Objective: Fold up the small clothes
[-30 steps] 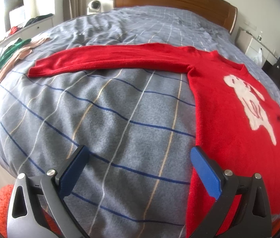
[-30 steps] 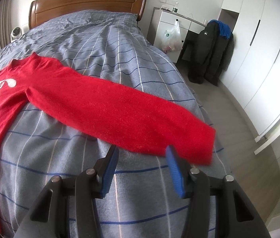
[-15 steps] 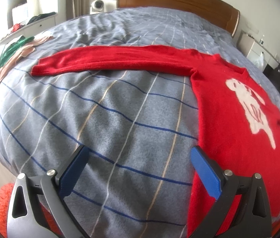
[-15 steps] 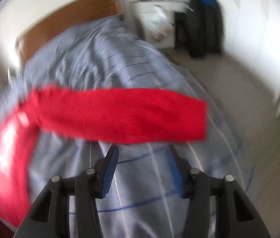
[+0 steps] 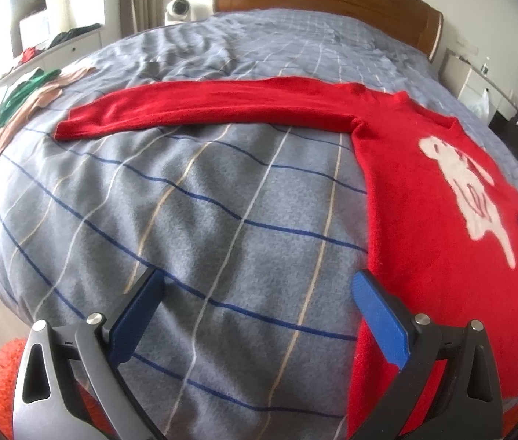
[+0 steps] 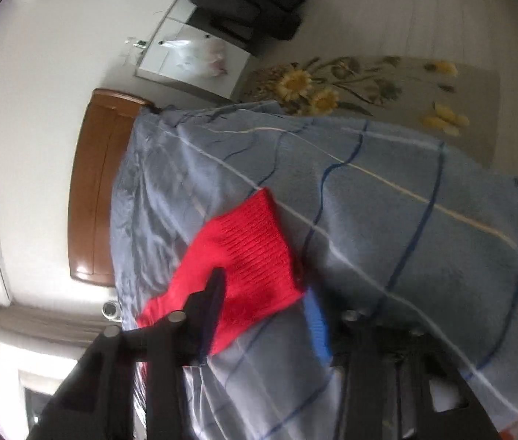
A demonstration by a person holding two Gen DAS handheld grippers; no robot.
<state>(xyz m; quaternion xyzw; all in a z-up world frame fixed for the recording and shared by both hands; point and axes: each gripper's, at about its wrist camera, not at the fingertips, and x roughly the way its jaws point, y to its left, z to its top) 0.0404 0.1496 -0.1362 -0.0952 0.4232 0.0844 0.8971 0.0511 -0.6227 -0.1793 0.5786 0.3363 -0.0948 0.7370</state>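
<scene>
Red sweater [image 5: 424,212] flat on bed [image 5: 193,220], sleeves outstretched crosswise, neck toward headboard [image 5: 325,3].

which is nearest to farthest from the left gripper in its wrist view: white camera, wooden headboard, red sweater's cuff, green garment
From the left gripper:
1. Red sweater's cuff, mid-left on the bed.
2. Green garment, at the bed's left edge.
3. White camera, beyond the bed.
Wooden headboard: level with the camera, too close to call.
</scene>
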